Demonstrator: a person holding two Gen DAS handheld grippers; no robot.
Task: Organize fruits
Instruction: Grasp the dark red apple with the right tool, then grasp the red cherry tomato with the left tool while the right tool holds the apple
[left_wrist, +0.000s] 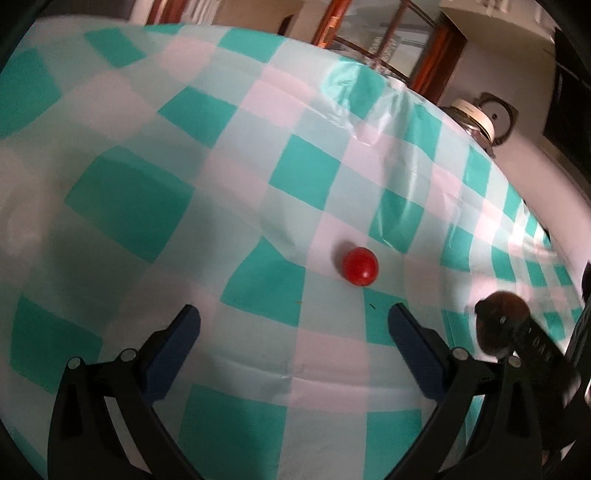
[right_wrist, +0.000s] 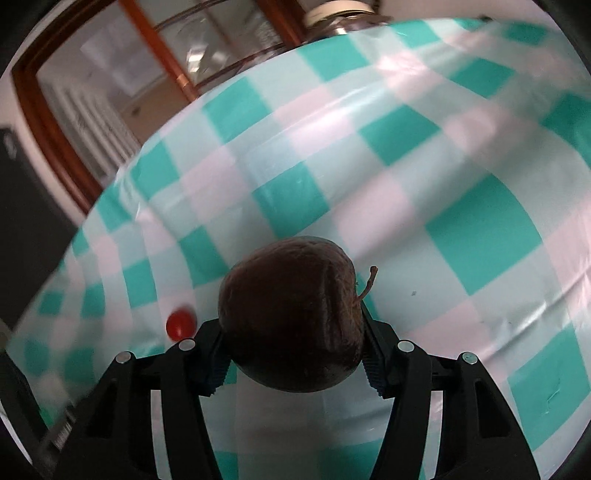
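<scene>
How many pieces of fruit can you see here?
2: a dark apple clamped in the right gripper, and a small red tomato on the checked tablecloth. More may lie out of view.

We see a glossy plastic-looking tablecloth (left_wrist: 303, 192), smooth with a few creases. Tomato (left_wrist: 360, 266): smooth, shiny skin. Apple (right_wrist: 291, 314): dull, wrinkled skin. Right gripper (right_wrist: 293, 354): matt black plastic, ribbed pads, shiny metal pins. Far cabinet frame (right_wrist: 40, 110): varnished wood.

A dark apple (right_wrist: 291, 317) is clamped in the right gripper (right_wrist: 295, 354) above the checked tablecloth (right_wrist: 461, 184), a red tomato (right_wrist: 180, 322) lying near its left edge.
</scene>
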